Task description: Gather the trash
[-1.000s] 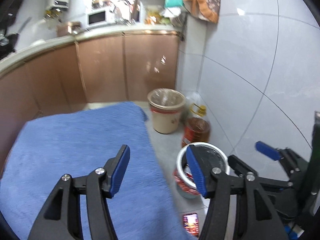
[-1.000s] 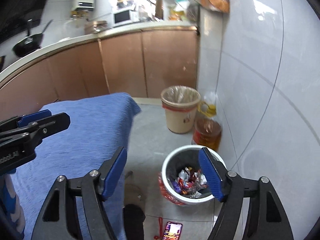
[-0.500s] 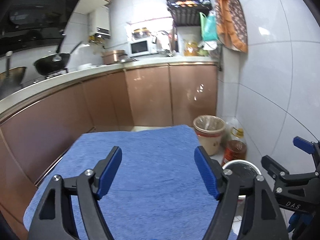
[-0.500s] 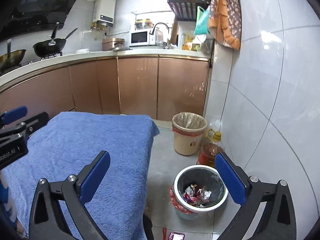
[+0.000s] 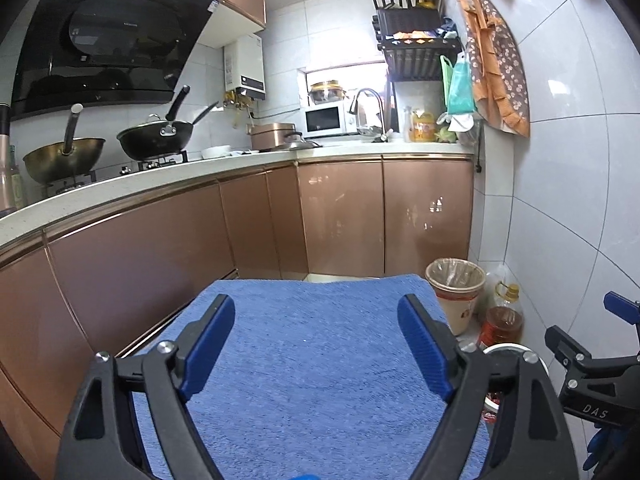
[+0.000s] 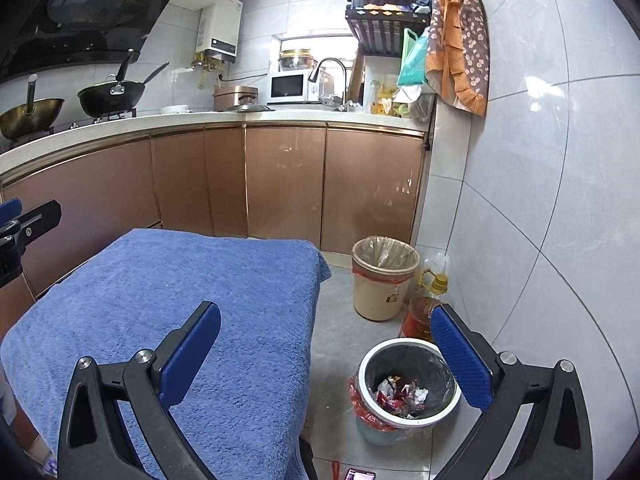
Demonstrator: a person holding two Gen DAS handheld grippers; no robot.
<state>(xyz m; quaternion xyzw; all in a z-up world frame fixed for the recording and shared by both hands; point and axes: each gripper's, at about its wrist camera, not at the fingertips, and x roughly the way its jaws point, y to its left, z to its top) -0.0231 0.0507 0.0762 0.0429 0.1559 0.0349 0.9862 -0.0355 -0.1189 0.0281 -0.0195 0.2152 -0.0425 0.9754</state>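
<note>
Left gripper (image 5: 316,344) spread wide, empty, over blue towel (image 5: 320,360). Right gripper (image 6: 326,354) likewise wide, empty. Crumpled wrappers (image 6: 402,396) inside white-rimmed bin (image 6: 404,424), on floor below right fingertip, right of towel. Two bins: second, tan bin (image 6: 382,280), farther back.

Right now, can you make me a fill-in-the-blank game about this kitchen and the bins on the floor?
1. The crumpled wrappers lie inside the bin with the ____ rim.
2. The cloth spread over the table is ____.
3. Both the left gripper and the right gripper have their jaws ____.
4. The oil bottle stands between the tan bin and the ____ bin.

Missing words: white; blue; open; white
</note>
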